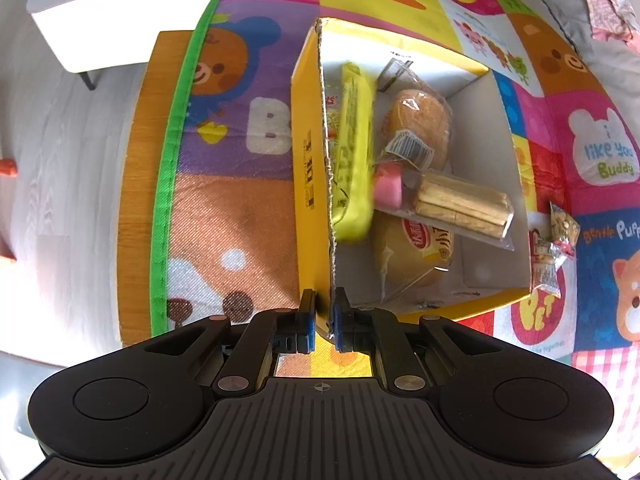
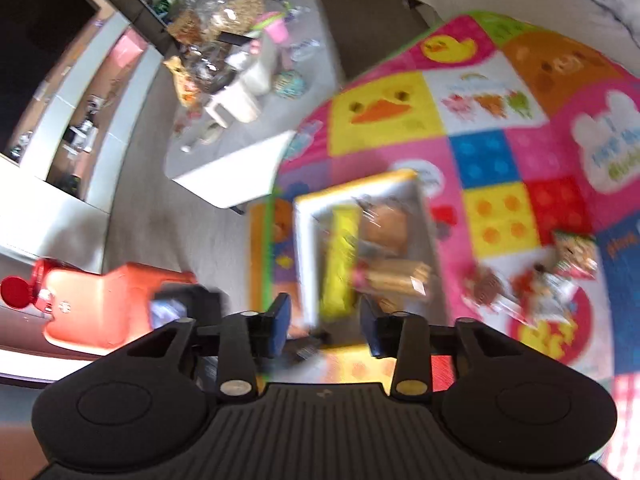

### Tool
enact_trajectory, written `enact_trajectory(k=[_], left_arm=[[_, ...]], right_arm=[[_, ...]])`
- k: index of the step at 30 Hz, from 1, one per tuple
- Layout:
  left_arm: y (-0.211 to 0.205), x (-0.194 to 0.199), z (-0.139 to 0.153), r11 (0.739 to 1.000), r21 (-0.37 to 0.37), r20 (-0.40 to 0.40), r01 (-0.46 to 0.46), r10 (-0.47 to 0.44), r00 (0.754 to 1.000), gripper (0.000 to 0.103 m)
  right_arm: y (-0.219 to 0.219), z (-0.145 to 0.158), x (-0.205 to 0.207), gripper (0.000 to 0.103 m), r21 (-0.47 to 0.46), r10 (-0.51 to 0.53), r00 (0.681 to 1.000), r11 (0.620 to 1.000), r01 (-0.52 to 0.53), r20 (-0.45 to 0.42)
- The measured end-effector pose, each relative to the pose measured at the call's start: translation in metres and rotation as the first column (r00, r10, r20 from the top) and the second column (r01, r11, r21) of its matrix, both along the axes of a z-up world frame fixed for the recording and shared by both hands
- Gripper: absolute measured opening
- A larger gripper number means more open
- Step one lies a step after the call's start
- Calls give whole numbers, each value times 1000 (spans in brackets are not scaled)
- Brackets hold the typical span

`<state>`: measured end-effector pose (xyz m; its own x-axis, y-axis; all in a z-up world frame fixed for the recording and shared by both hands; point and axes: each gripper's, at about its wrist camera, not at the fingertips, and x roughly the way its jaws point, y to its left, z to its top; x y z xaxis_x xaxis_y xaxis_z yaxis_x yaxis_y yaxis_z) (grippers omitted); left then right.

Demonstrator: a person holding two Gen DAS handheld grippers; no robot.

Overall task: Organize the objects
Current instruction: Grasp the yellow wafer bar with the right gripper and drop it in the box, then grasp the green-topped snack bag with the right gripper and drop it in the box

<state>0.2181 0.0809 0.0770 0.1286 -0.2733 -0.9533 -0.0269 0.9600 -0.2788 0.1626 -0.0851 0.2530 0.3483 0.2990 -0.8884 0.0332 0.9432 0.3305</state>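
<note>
Snack packets [image 1: 554, 248] lay loose on the cartoon play mat [image 1: 232, 184] covering the desk, just beside the yellow cardboard box's [image 1: 308, 168] far side. The box sat near the mat's green-trimmed edge and held wrapped buns [image 1: 420, 128], a wafer pack [image 1: 464, 204] and a yellow packet [image 1: 352, 152]. The left tool [image 1: 323, 318] pinched the box's near wall. The right tool [image 2: 325, 322] hung above the box, spread and empty.

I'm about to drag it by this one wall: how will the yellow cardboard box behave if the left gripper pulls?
The left gripper pinches the yellow cardboard box at one torn wall, so that thin edge may flex or rip. It holds only wrapped bread and wafers, probably light, so it should slide, perhaps swivelling.
</note>
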Motion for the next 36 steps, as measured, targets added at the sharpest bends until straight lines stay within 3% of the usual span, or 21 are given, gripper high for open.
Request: enact_trajectory(k=[4,8,15,21,24,27,31,32,33,35,36], left_arm=[[-1,-1,1,1000,13,0,-6,6,1000,10],[-4,-1,2,1000,28,5,-1,1,1000,10],[-13,1,2,997,80,-3,11,-11,1000,9],[-19,5,2,993,121,-23,-7,9,1000,8],[-19,6,3,991,127,-22,-39,42,999,8],[-20,7,5,990,133,-19,-55,58,998,8],[-18,8,5,988,130,-16,-79,81,997,8],[-18,8,5,988,127,-15,-87,90,996,8],[-17,8,4,987,124,-14,-98,101,995,8],[-15,8,3,985,119,-14,-122,125,992,8],[-15,8,2,984,118,-14,-132,135,991,8]], right_arm=[[-46,-34,-40,54,-107,-61,995,993,52,-82],[-100,-69,-84,54,-161,-172,967,977,142,-187],[-150,-85,-105,54,-181,-218,959,966,185,-180],[-161,-92,-80,56,-239,-113,985,968,78,-134],[-153,-96,-62,56,-315,37,994,947,-67,-100],[-141,-102,-46,56,-342,217,973,911,-229,-75],[-138,-115,-25,56,-399,392,918,834,-382,-58],[-145,-118,-13,56,-381,369,928,851,-362,-59],[-156,-121,1,56,-329,308,949,891,-313,-66],[-181,-132,28,56,-221,133,987,964,-149,-86],[-192,-140,40,59,-195,32,994,979,-51,-102]])
